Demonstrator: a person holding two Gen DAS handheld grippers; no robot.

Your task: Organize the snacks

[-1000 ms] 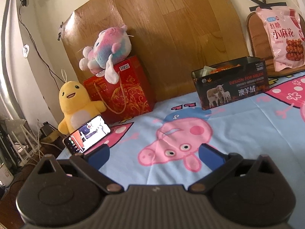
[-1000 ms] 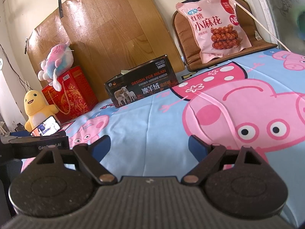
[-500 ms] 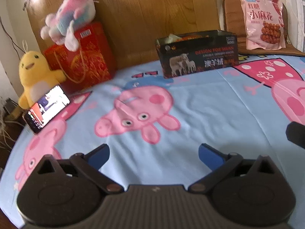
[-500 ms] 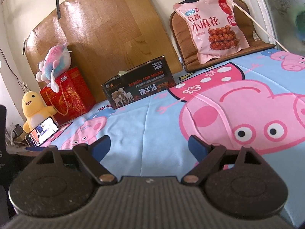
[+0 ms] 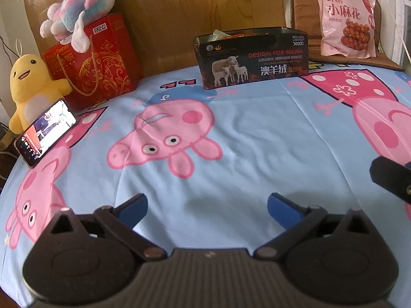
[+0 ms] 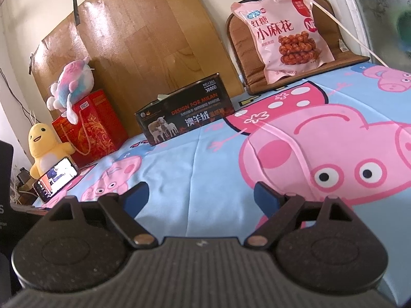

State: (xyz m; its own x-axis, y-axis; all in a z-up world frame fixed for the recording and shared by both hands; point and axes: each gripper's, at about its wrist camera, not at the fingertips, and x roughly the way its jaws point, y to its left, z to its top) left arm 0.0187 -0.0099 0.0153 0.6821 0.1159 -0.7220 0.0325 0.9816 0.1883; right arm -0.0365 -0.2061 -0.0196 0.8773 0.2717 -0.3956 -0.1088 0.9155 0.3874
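Note:
A pink snack bag [image 5: 345, 18] [image 6: 285, 43] with red lettering leans on a brown cushion at the back right. A black open-topped box [image 5: 250, 56] [image 6: 185, 114] printed with sheep stands at the back of the bed, with packets showing inside it. My left gripper [image 5: 206, 205] hovers open over the blue cartoon sheet, far from both. My right gripper [image 6: 200, 196] is open too, with nothing between its blue fingers [image 6: 136, 196]. Part of the right gripper [image 5: 393, 177] shows at the right edge of the left wrist view.
A red gift bag [image 5: 95, 59] [image 6: 90, 125] with a pastel plush toy [image 5: 79, 5] on top stands at the back left. A yellow duck plush [image 5: 30, 87] [image 6: 46, 148] and a lit phone [image 5: 46, 132] [image 6: 55, 178] sit near the bed's left edge. A wooden board [image 6: 138, 51] leans on the wall.
My left gripper has risen and tilted down and rightward, so more of the sheet and the snack bag show. The right gripper has shifted only slightly. Both stay open.

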